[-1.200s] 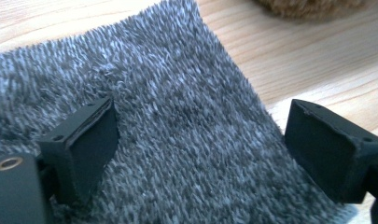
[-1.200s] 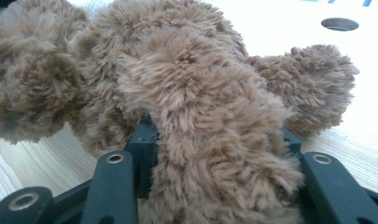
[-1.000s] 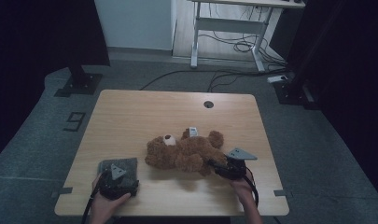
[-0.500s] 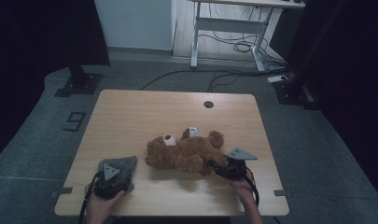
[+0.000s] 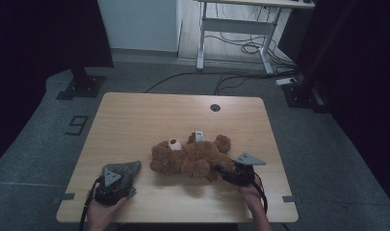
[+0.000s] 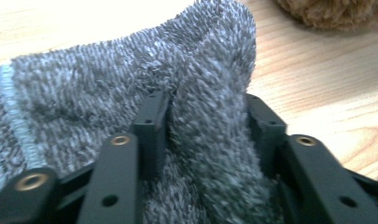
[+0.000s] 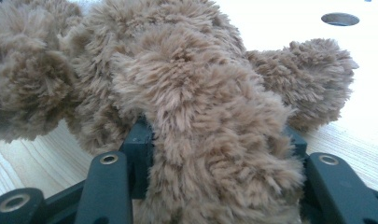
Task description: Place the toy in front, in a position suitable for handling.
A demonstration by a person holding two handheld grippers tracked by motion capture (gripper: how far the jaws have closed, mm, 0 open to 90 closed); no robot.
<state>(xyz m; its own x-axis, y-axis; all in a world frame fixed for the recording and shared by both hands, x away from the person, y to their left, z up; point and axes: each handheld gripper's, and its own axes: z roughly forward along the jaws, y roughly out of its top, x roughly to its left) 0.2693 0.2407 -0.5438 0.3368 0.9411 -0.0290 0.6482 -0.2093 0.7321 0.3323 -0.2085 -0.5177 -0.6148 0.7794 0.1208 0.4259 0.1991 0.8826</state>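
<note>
On the desk (image 5: 135, 120) the grey sock (image 5: 126, 168), clamped in the left gripper (image 5: 116, 185), is held just left of the teddy bear (image 5: 190, 156), whose leg is clamped in the right gripper (image 5: 221, 172).

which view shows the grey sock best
The left gripper view: the grey sock is close up, its fuzzy knit and pale cuff edge plain, a fold pinched between the left tongs. The high view shows it small, lying by the teddy bear near the table's front edge.

A pale figure "9" (image 5: 77, 125) is marked on the grey floor (image 5: 33, 144) just left of the tabletop (image 5: 135, 115); nothing else is legible.
</note>
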